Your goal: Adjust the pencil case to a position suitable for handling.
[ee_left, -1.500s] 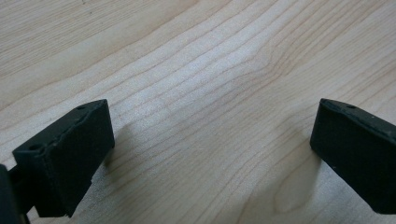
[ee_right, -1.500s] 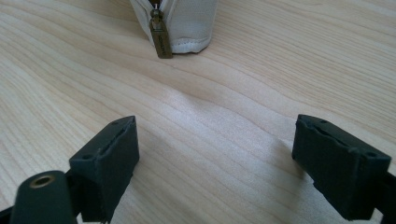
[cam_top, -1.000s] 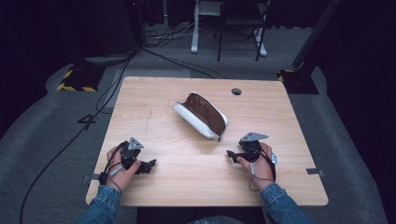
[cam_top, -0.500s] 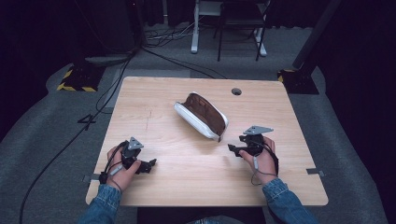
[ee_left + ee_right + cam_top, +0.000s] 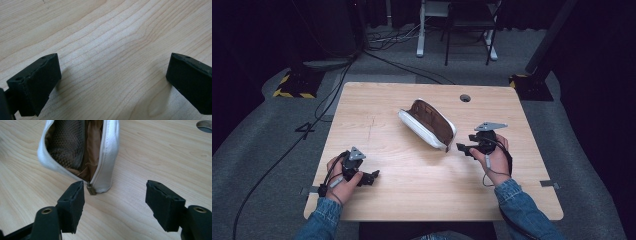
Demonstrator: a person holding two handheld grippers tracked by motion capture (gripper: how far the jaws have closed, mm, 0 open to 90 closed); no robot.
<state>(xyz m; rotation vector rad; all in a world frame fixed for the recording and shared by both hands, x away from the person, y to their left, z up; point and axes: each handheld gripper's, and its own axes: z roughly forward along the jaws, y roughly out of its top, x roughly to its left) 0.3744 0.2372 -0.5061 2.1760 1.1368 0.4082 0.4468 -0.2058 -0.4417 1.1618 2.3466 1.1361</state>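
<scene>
Pouch: the white fabric zip pouch with a brown lining lies open on its side near the middle of the light wooden table, mouth gaping, mesh pocket visible inside.
Zip pull: the small brass-coloured zipper pull hangs at the pouch's near end, just beyond your right gripper's left jaw; not touched.
Right gripper: your right gripper has its jaws spread wide with nothing between them. It points at the pouch's near end, close by but apart from it.
Left gripper: your left gripper rests low at the near-left of the table, jaws wide apart over bare wood, holding nothing, well away from the pouch.
Change: compared with a second ago, your right hand has lifted and come nearer the pouch's end; your left hand sits where it was, and the pouch lies where it did.
Meaning: this reads as the approach to the zipper end. No grip has been made, so closing the pouch has yet to begin.
</scene>
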